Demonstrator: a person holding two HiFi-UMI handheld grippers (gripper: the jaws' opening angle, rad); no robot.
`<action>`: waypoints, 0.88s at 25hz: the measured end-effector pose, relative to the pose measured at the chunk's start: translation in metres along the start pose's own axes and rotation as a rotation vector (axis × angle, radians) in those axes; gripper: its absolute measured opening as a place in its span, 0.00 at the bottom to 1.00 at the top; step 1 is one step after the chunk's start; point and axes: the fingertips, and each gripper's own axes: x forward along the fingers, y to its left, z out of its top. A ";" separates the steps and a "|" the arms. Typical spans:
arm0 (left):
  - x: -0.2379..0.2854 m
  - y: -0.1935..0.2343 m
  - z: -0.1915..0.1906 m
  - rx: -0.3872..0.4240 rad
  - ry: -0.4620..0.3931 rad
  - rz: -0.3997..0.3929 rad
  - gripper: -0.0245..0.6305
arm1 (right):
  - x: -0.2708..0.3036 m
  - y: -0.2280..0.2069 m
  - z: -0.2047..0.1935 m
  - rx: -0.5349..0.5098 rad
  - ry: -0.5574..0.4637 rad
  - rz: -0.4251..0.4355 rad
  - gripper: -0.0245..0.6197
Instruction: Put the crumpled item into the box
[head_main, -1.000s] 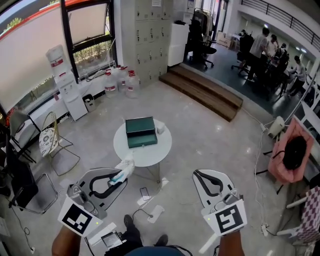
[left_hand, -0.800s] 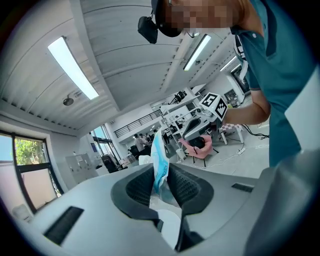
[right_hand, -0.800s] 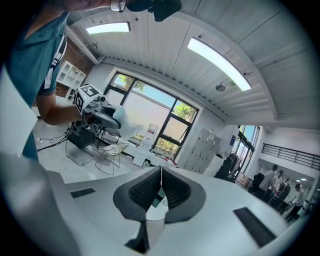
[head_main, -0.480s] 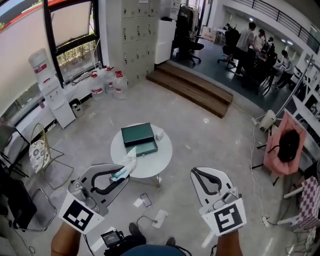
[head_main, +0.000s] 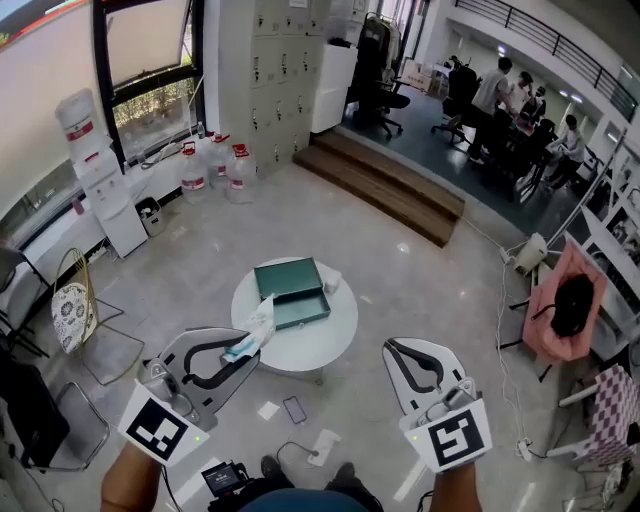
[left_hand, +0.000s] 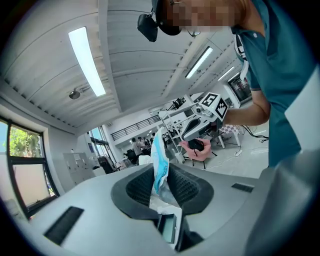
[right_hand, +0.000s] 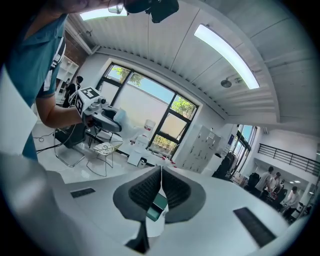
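Note:
A dark green box (head_main: 292, 292) lies open on a small round white table (head_main: 320, 345) in the head view. My left gripper (head_main: 245, 350) hangs over the table's near left edge, shut on a crumpled white and blue item (head_main: 257, 328). In the left gripper view the crumpled item (left_hand: 160, 162) stands pinched between the ribbed pads (left_hand: 182, 187) and sticks out past them. My right gripper (head_main: 391, 348) is level with the left one, just right of the table, its jaws shut with nothing held. In the right gripper view its pads (right_hand: 172, 192) meet.
A small white thing (head_main: 332, 283) sits beside the box. Water bottles (head_main: 210, 168) and a dispenser (head_main: 85, 130) line the left wall. A wire chair (head_main: 75, 312) stands left, wooden steps (head_main: 385, 190) behind, a pink chair with a black bag (head_main: 562, 305) right. A phone (head_main: 295, 408) lies on the floor.
The table and box have come nearer and shifted right in the head view as both grippers travelled toward them. The left gripper still holds the crumpled item; the right stays shut.

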 end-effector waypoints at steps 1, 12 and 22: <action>-0.005 0.007 -0.003 -0.006 0.000 0.011 0.18 | 0.008 0.001 0.007 -0.005 -0.005 0.006 0.10; -0.022 0.054 -0.039 -0.039 0.092 0.132 0.18 | 0.086 -0.002 0.023 -0.040 -0.078 0.139 0.10; 0.053 0.074 -0.061 -0.104 0.176 0.211 0.18 | 0.145 -0.059 -0.016 -0.058 -0.121 0.280 0.10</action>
